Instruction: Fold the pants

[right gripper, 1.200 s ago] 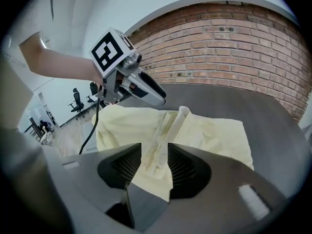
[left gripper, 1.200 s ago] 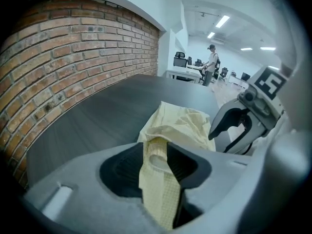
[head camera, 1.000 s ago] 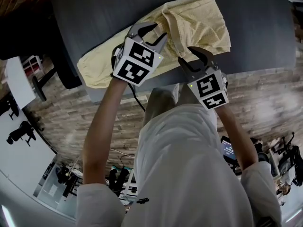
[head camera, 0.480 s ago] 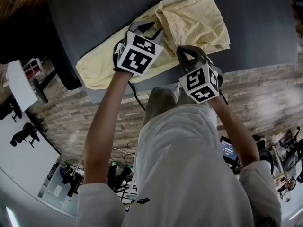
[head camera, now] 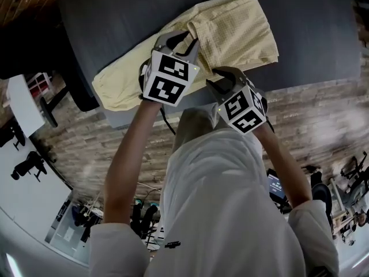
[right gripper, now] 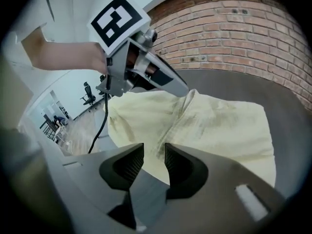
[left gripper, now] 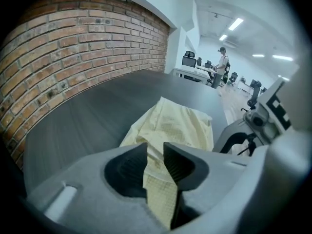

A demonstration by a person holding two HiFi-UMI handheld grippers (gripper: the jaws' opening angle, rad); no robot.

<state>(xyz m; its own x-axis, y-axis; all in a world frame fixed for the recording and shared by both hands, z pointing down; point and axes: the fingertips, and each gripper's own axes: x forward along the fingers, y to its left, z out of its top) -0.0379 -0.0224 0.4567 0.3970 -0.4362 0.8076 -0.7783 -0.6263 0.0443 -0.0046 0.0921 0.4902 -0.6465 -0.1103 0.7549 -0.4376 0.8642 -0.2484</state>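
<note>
1. Shows pale yellow pants [head camera: 242,27] lying on a dark tabletop [head camera: 115,16], close to its near edge. Long axis slanting from near-left to far-right in the head view, with the broader, doubled-over end at far right.
2. Catches the left gripper [head camera: 179,39] at about the middle of the pants, its fingers [left gripper: 127,167] having just been closing. Now pinching a raised ridge of the cloth between the pads.
3. Places the right gripper [head camera: 214,77] just off the near edge of the pants, to the right of that pinch. Fingers [right gripper: 184,168] having just been opening, now moderately apart and holding nothing, with only bare tabletop in the gap.
4. Sets the pants ahead of and beyond both grippers, with the free near edge just in front of the empty one.
5. Probably calls for a second hold on that near edge, beside the first, before carrying cloth across the long axis. Closest for the job: the right gripper.
6. Could drag the whole garment along the tabletop if lifted by the single pinch alone.
</note>
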